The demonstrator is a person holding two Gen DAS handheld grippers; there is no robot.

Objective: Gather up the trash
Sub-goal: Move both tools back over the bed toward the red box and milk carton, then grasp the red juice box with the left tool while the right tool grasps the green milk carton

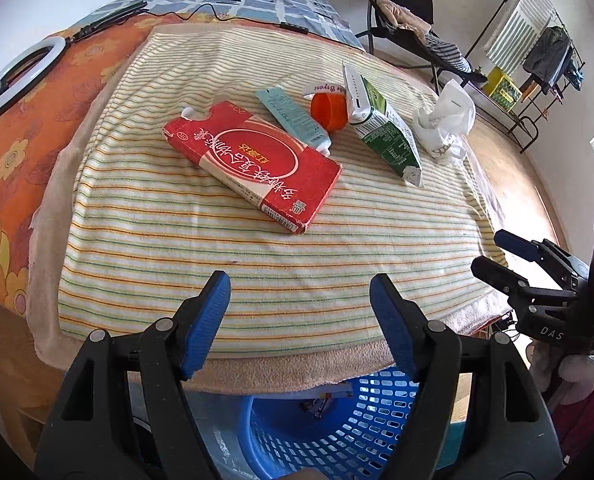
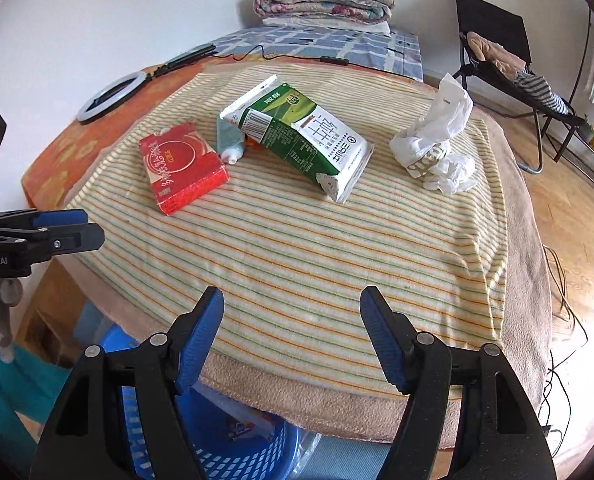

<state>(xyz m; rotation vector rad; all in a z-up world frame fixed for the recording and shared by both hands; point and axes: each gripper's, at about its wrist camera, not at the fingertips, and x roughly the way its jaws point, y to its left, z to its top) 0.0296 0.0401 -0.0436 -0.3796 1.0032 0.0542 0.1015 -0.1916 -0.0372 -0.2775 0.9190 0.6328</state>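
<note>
The left gripper (image 1: 300, 320) is held with its blue-padded jaws spread wide and nothing between them, above the near edge of the striped yellow-and-green towel (image 1: 217, 248) that covers the table. The right gripper (image 2: 291, 334) is likewise held open and empty over the same edge. Beyond both pairs of jaws, well apart from them, the trash is seen lying on the towel: a flat red cardboard box with white lettering (image 1: 253, 162), a pale blue squeezed tube (image 1: 293, 116) touching the box's far side, a green-and-white milk carton on its side (image 2: 297, 136), and a crumpled white plastic bag (image 2: 437, 144) to the right of the carton. Below the table edge, under the jaws, a blue perforated plastic basket (image 1: 337, 420) is seen, with some printed scraps inside.

An orange plastic cap (image 1: 329, 111) between tube and carton is shown plainly in the left wrist view; in the right wrist view it is almost wholly hidden behind the carton. The carton's printed face is shown only in the right view.
</note>
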